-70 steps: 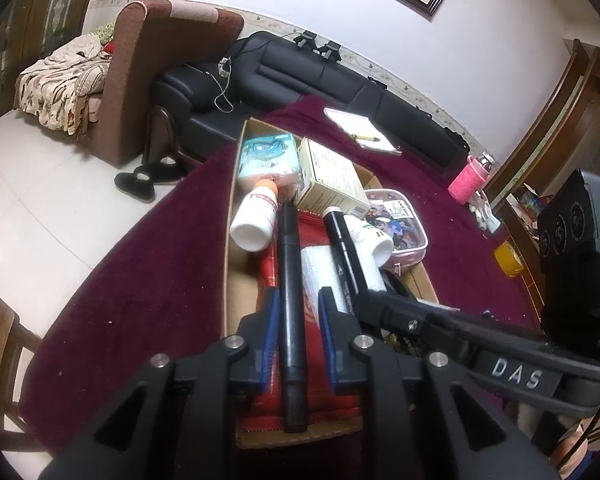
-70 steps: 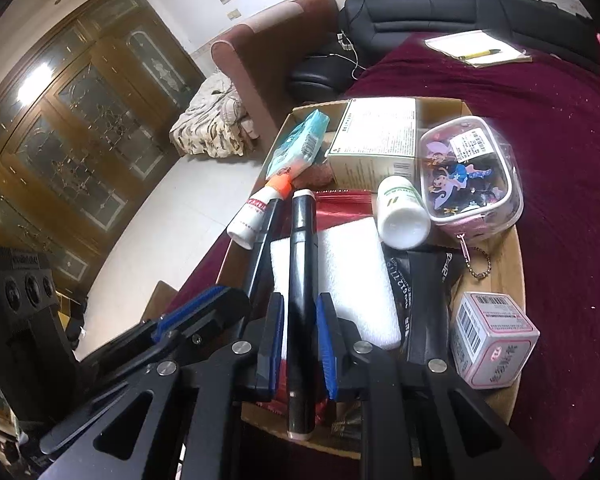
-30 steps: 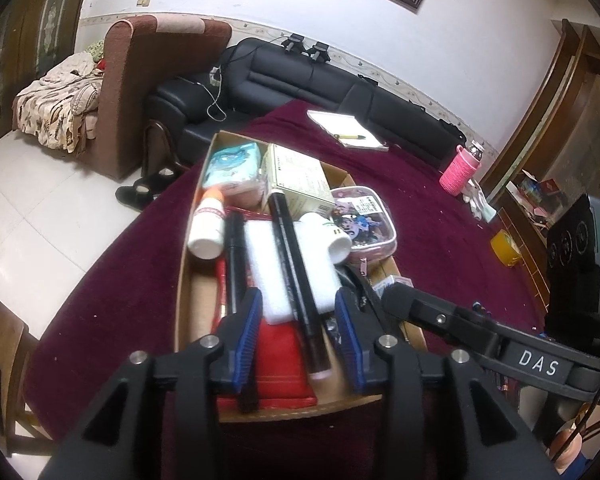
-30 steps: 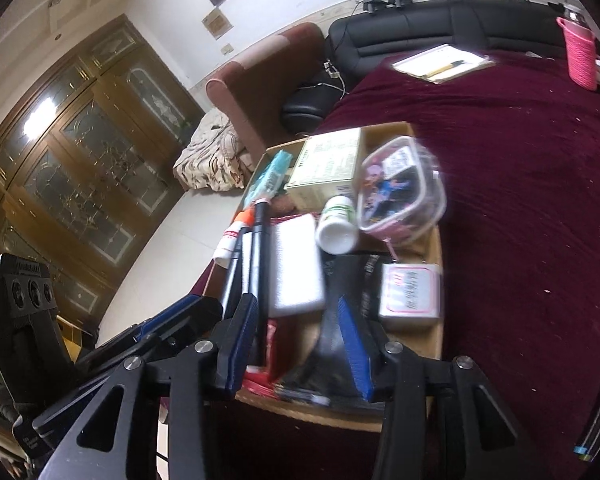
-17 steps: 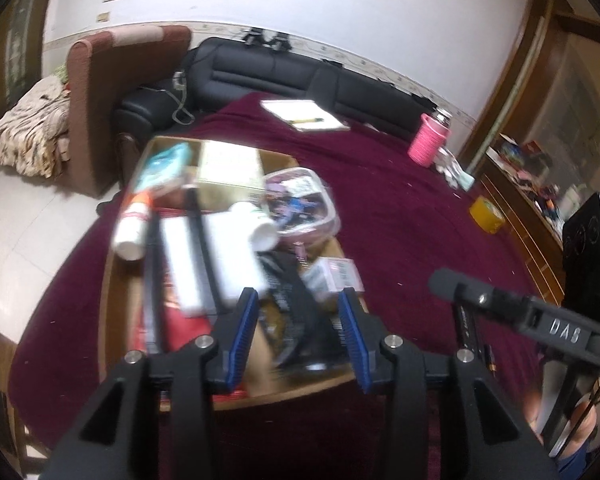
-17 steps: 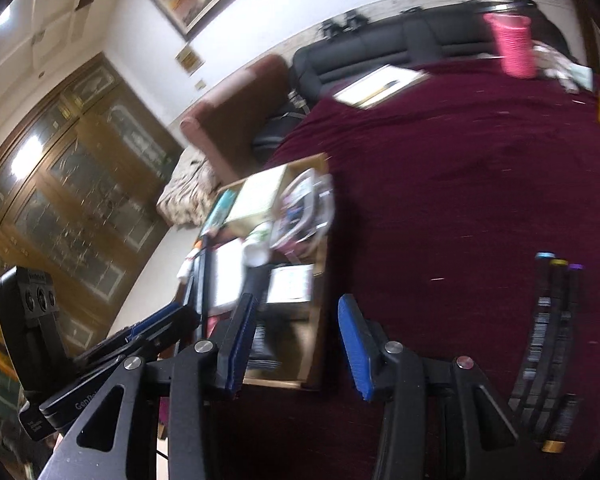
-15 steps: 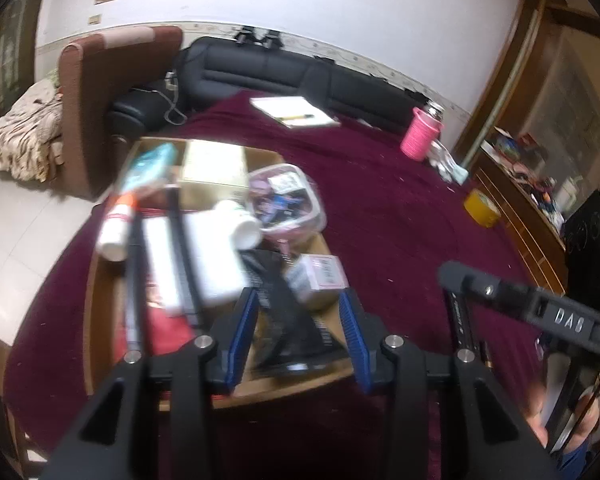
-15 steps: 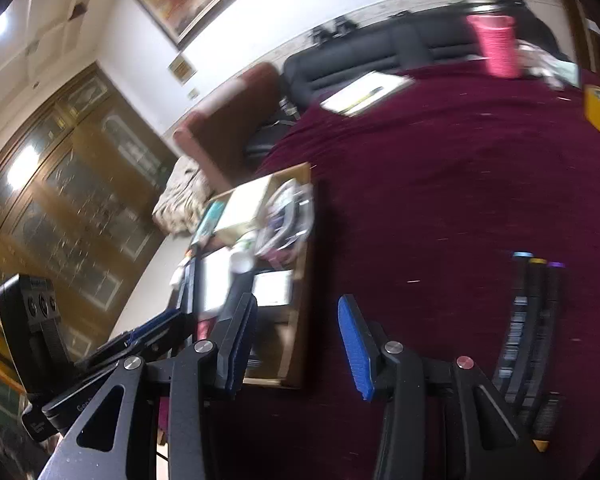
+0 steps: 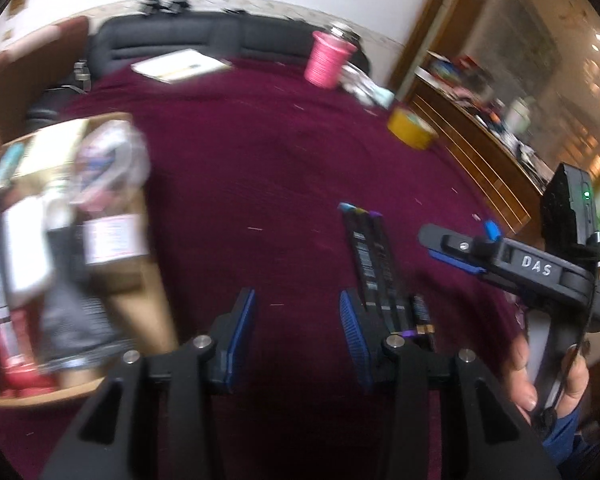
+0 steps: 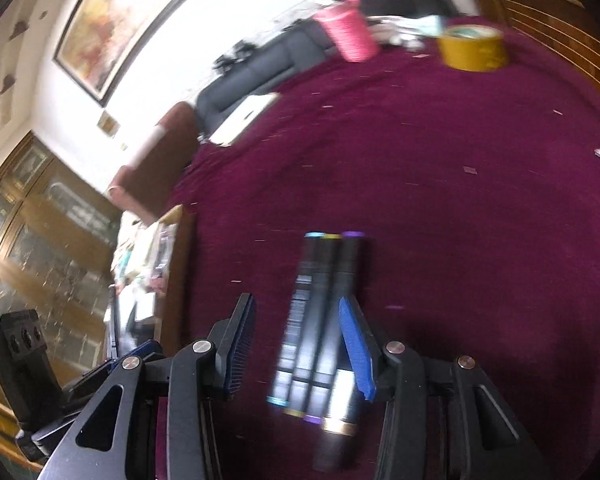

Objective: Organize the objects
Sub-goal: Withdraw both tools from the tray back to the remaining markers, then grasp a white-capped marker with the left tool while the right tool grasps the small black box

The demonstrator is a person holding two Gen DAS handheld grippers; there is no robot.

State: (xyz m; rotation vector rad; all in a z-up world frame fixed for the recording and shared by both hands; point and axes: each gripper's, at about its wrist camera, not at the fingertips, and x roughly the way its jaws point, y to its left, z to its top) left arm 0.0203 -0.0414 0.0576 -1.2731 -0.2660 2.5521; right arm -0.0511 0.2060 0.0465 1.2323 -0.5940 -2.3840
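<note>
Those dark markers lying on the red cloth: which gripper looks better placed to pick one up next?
Probably the right gripper: it is open with the markers lying between its fingers. The left gripper, also open, points at bare cloth, with the markers off to its right.

Home living room. Black leather sofa (image 9: 204, 38) along white wall, framed painting (image 10: 112, 20) above it. Brown armchair (image 10: 152, 176) beside sofa. Tall wooden cabinet with glass doors (image 10: 40, 232) on one side. Big table under maroon cloth (image 9: 260, 152), household clutter on it: pink cup (image 9: 327, 58), yellow tape roll (image 9: 412, 134), notepad (image 9: 180, 65).
</note>
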